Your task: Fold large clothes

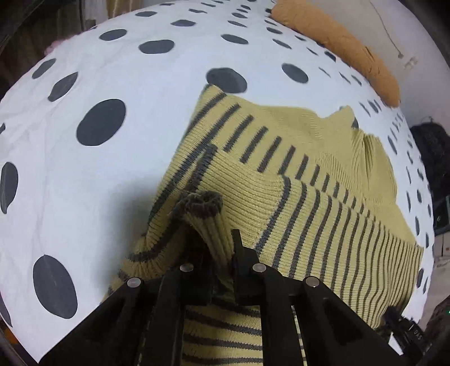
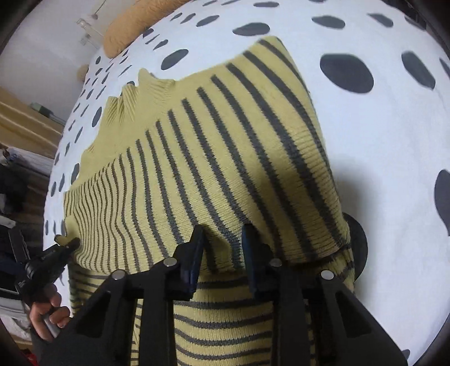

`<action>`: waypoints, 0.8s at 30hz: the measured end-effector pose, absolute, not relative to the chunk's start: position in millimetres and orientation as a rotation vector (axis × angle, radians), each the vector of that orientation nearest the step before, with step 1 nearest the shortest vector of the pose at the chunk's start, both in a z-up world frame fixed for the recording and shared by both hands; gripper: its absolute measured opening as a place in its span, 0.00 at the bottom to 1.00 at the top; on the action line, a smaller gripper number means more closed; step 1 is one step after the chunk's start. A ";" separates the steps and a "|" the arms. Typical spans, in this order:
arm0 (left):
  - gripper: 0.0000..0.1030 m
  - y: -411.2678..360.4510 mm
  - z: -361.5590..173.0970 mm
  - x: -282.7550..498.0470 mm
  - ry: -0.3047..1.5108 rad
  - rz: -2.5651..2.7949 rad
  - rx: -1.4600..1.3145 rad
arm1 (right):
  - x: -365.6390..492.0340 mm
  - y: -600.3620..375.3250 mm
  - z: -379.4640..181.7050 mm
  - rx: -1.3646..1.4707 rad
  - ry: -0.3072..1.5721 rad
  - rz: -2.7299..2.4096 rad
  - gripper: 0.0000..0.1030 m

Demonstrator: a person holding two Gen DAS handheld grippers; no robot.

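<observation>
A yellow knit sweater with dark grey stripes [image 1: 295, 180] lies on the white bedsheet with dark dots [image 1: 107, 174]. Its near part is folded over toward the far side. My left gripper [image 1: 216, 247] is shut on a bunched ribbed fold of the sweater, beside a dark-edged cuff [image 1: 202, 204]. In the right wrist view the sweater [image 2: 213, 157] fills the middle. My right gripper [image 2: 223, 239] is shut on the sweater's near folded edge, with fabric between its fingers [image 2: 250, 253]. The left gripper [image 2: 60, 247] and the hand holding it show at the lower left there.
An orange pillow [image 1: 348, 48] lies at the bed's far edge by the white wall; it also shows in the right wrist view [image 2: 132, 25]. Dark clutter [image 1: 433, 157] stands beside the bed. Stacked papers and shelves [image 2: 25, 157] are at the left.
</observation>
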State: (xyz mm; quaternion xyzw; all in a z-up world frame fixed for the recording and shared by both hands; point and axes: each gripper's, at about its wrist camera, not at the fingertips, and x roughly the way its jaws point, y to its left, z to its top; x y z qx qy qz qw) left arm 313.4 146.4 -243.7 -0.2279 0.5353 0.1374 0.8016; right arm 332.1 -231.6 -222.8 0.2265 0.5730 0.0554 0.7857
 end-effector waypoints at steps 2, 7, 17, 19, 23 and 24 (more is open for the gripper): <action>0.10 146.7 -237.6 308.9 1.130 0.290 -0.440 | 330.8 -236.6 -216.7 0.502 1.236 0.113 0.26; 0.13 153.9 -234.6 305.5 1.133 0.254 -0.394 | 324.1 -249.5 -194.7 0.457 1.183 0.102 0.26; 0.10 194.8 -210.1 311.3 1.002 0.281 -0.320 | 335.6 -243.0 -179.5 0.457 1.146 0.131 0.29; 0.08 214.1 -232.0 305.0 1.091 0.311 -0.397 | 337.8 -239.3 -186.7 0.469 1.163 0.123 0.29; 0.08 231.5 -227.7 286.4 1.047 0.270 -0.477 | 335.5 -234.7 -195.5 0.496 1.175 0.148 0.29; 0.12 229.6 -219.1 286.9 1.029 0.231 -0.480 | 335.0 -231.8 -194.4 0.486 1.173 0.154 0.29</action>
